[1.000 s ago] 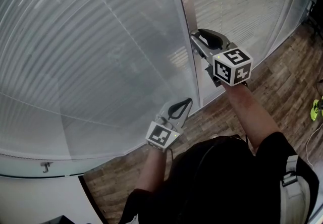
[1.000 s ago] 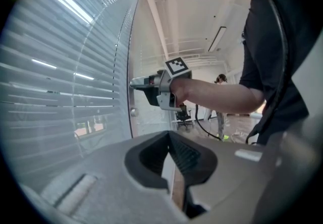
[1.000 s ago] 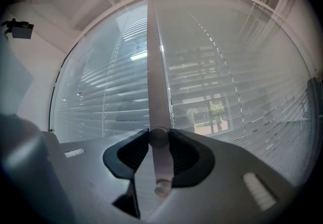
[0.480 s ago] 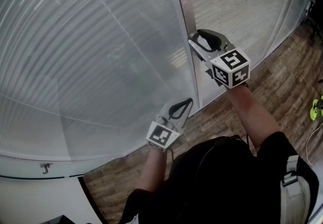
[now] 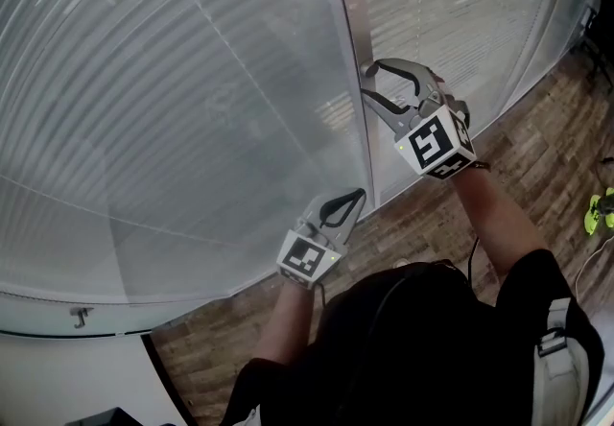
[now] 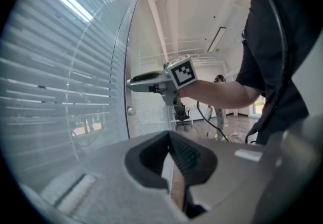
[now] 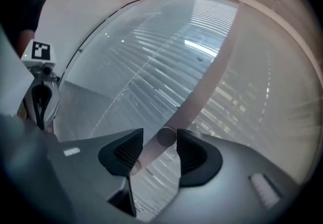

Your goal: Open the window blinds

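Horizontal blinds (image 5: pixel 192 107) hang behind curved glass, split by a grey upright post (image 5: pixel 350 11). My right gripper (image 5: pixel 368 79) reaches to that post, its jaws one above the other. In the right gripper view a small round knob (image 7: pixel 165 137) on the post (image 7: pixel 212 81) sits between the opening jaws of the right gripper (image 7: pixel 160 153), close to the right pad, with a gap on the left side. My left gripper (image 5: pixel 359 192) hangs lower, near the glass, shut on nothing; its closed tips (image 6: pixel 169 136) show in the left gripper view, which also shows the right gripper (image 6: pixel 131 82) at the post.
Wood-plank floor (image 5: pixel 537 146) runs along the foot of the glass. A yellow-green object (image 5: pixel 600 213) and a cable lie at the far right. A small hook (image 5: pixel 82 317) sits on the white sill at lower left. An office chair (image 6: pixel 180 114) stands in the room behind.
The right gripper has rolled about its own axis at the post, so its marker cube shows a different tilt, and its jaws stand wider apart. The left gripper has stayed where it was.
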Tool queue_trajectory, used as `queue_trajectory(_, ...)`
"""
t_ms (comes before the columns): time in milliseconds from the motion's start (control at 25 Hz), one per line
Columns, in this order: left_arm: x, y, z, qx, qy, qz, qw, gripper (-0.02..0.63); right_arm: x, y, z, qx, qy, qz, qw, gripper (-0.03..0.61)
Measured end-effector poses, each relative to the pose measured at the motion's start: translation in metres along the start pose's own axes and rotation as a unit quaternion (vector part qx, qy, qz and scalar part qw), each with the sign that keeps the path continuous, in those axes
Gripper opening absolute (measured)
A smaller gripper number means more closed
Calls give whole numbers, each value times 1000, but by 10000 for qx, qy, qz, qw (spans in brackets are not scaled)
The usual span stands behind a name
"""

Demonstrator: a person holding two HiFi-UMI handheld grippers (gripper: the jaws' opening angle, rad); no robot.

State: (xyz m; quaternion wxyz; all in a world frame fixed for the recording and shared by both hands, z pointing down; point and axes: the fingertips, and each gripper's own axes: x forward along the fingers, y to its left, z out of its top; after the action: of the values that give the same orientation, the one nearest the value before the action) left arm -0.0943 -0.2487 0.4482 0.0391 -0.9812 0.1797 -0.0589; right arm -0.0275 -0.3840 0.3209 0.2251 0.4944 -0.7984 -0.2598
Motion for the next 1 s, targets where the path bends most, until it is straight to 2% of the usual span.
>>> queue_trajectory(120,0,1,-1,-24,-32,9,10000,4,2,4,-1,-940,267,101,9952,204)
queue_trajectory(280,0,1,2,27,-32,11,10000,5,4,6,-6,-2032,506,108,9778,204)
queue_trajectory(440,-2,-1,5,10,23,3,10000,5,8,8,-8,-2724,635,157,9599,196)
queue_trajectory(560,-3,-3,3,24,67,1,10000,5,10,8,-10,-3033,676,158,9504,190)
queue_trajectory(760,-5,0,0,36,24,94,9999,5,13,4,-6,-3189,597,151,9458,163)
queue_trajectory(1000,-9,3,-3,62,49,169,9998,5,16,6,-8,-3493,611,87,9350,132)
